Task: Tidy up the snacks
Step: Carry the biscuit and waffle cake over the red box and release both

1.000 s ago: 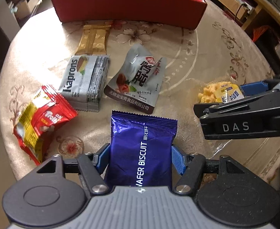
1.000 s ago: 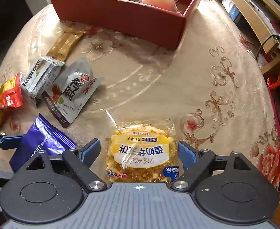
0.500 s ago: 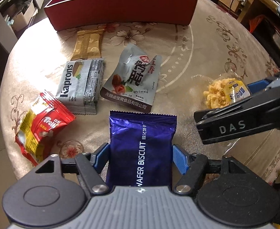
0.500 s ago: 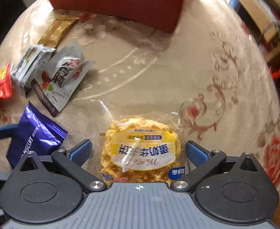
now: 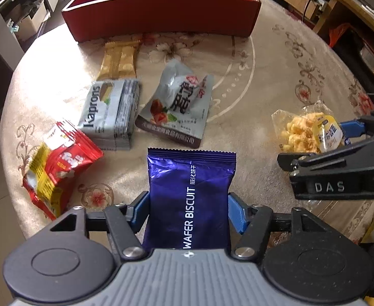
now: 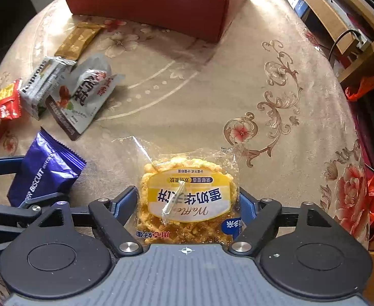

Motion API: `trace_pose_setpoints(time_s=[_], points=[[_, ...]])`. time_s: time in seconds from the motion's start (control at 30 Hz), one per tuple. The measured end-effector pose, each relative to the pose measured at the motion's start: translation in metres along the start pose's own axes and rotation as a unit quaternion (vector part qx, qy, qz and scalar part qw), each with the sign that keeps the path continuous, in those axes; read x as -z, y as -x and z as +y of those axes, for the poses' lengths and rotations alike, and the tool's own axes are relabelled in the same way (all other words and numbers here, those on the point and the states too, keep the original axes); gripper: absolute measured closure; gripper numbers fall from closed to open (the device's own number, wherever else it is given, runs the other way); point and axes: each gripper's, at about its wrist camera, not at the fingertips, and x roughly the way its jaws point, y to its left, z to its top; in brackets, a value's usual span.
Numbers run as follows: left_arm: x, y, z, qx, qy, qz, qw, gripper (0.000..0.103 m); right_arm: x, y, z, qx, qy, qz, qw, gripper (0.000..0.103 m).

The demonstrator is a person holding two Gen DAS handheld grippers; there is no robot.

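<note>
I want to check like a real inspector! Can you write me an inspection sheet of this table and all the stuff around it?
Surface: round table with beige flowered cloth.
Job's things: red cardboard box; blue wafer biscuit packet; clear yellow-label waffle packet; grey Kaprons packet; grey pouch; gold bar; red-yellow packet.
Clutter: nothing seen.
Grippers: left gripper closing on the wafer packet; right gripper closing around the waffle packet.
Cables: black cable by the shelf.
Surroundings: wooden shelving.

Left gripper pointing steeply down, jaws closing against a packet's sides. Right gripper likewise tilted down, jaws closing around a packet.
</note>
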Motion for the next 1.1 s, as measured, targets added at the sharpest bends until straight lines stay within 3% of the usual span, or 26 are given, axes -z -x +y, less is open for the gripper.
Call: trace_pose_setpoints(time_s=[0.63, 1.1], points=[[-0.03, 0.026, 0.017, 0.009, 0.042, -0.061, 0.9972, 0.043, -0.023, 0.031, 0.001, -0.008, -0.021, -0.065, 0.998, 0.019], [-0.084, 0.044, 0.036, 0.004, 0.072, -0.111, 0.9912, 0.043, -0.068, 0.048, -0.007, -0.012, -0.048, -0.11, 0.993, 0.02]])
